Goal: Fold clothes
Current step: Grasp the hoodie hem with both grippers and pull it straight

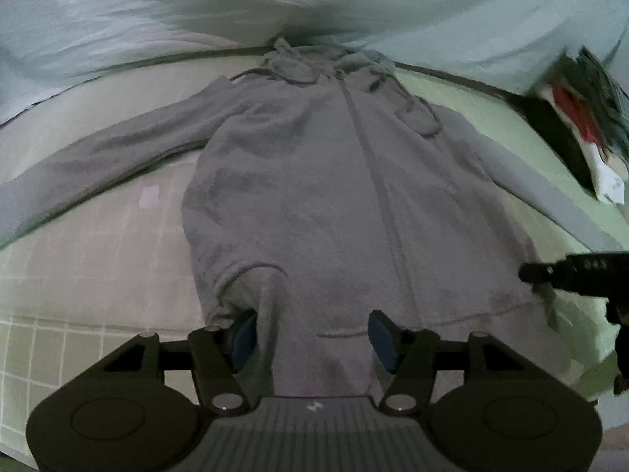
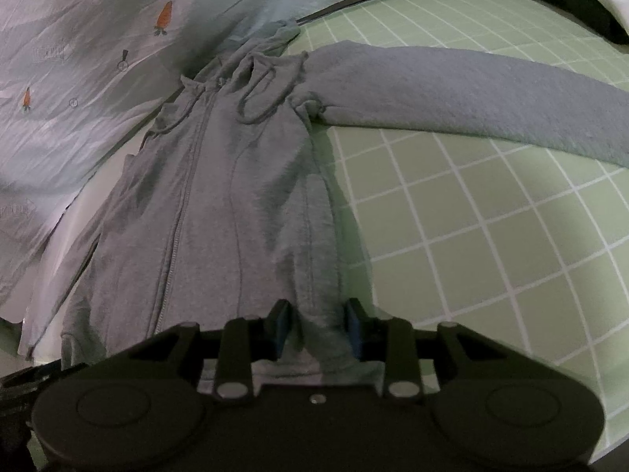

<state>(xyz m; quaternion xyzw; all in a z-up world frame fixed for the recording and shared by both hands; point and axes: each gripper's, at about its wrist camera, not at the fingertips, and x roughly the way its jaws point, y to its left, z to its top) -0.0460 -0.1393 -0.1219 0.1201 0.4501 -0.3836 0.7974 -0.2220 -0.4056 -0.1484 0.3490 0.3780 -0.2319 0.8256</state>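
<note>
A grey zip hoodie [image 1: 314,181] lies front up on the green grid mat [image 1: 491,118], hood at the far end and both sleeves spread out to the sides. My left gripper [image 1: 313,338] is at the near hem left of the zip. Its jaws stand wide apart with flat fabric between the blue pads [image 1: 383,338], which do not press on it. In the right wrist view the hoodie [image 2: 236,181] stretches away from my right gripper [image 2: 317,328], which is shut on a raised fold of the hem at the right side seam. The right sleeve [image 2: 471,94] stretches out over the mat [image 2: 491,216].
A pale sheet with a carrot print [image 2: 163,15] lies crumpled beyond the mat's far edge. A pile of dark, red and white clothes [image 1: 582,118] sits at the far right. A black part of the right-hand tool [image 1: 570,271] juts in at the left wrist view's right edge.
</note>
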